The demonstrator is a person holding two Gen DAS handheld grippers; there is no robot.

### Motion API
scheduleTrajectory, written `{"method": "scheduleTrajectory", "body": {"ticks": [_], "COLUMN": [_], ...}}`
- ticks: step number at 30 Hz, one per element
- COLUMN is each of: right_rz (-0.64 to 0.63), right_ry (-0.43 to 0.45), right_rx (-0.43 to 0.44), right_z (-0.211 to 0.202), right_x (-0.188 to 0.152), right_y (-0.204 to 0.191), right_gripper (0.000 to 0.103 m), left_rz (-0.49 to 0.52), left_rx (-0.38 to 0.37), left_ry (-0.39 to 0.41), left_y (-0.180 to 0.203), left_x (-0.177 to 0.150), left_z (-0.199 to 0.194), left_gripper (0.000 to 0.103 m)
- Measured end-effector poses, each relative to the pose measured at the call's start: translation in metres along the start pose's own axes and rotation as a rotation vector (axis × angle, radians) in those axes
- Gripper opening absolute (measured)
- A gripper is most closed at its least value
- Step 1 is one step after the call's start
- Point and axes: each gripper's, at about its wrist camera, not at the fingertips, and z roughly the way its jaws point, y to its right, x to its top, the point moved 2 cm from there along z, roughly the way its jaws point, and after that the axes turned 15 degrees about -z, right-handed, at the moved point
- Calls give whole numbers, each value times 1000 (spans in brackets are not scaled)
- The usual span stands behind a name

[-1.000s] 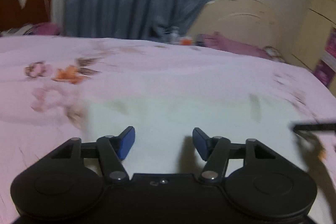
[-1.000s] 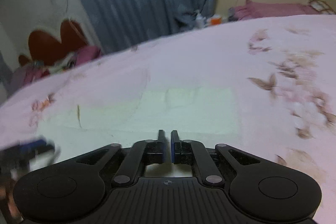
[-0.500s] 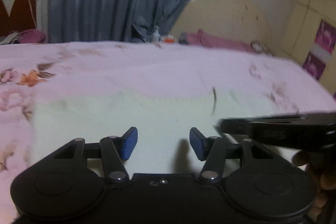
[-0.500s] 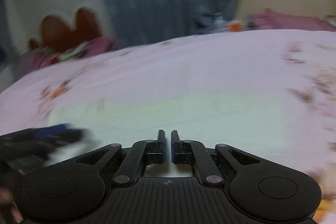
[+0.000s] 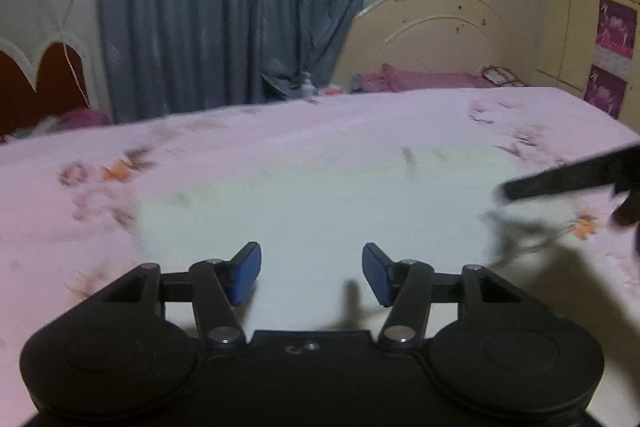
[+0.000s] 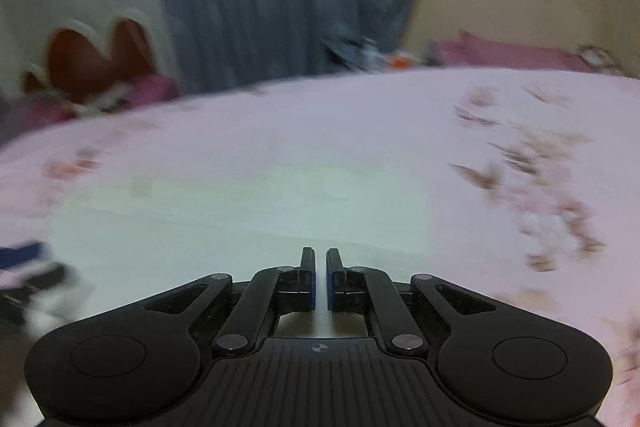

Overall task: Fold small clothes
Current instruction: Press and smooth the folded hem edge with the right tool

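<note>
While the pale garment [image 5: 320, 211] lay flat on the bed [image 5: 280, 131], left gripper [image 5: 311, 273] hovered half-open and empty, right gripper [image 6: 320, 277] closed, empty; next: grasp an edge.

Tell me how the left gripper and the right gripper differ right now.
The left gripper has its blue pads well apart with nothing between them; the right gripper has its pads nearly together, gripping nothing visible. Both are black with blue pads and are over the pale cloth on the pink floral bedsheet.

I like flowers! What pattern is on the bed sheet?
The pink bed sheet has a floral print, orange and brownish; clearest in the left wrist view.
</note>
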Motion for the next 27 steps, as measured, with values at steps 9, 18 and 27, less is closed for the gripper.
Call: {"method": "scheduleTrajectory", "body": {"ticks": [9,18,27], "right_rz": [-56,-52,91], "right_ry": [7,-38,-86], "right_rx": [72,18,-153], "right_z": [11,11,-6], "right_x": [-17,-22,-46], "right_y": [-48,-20,59], "right_gripper": [51,39,39], "left_rz": [-70,-37,-3], "left_rx": [13,112,127], "left_ry": [-56,-64,-66], "left_y": [2,-22,-44], "left_x": [-11,-15,-20], "left_z": [8,1,-11], "left_gripper": [54,55,56]}}
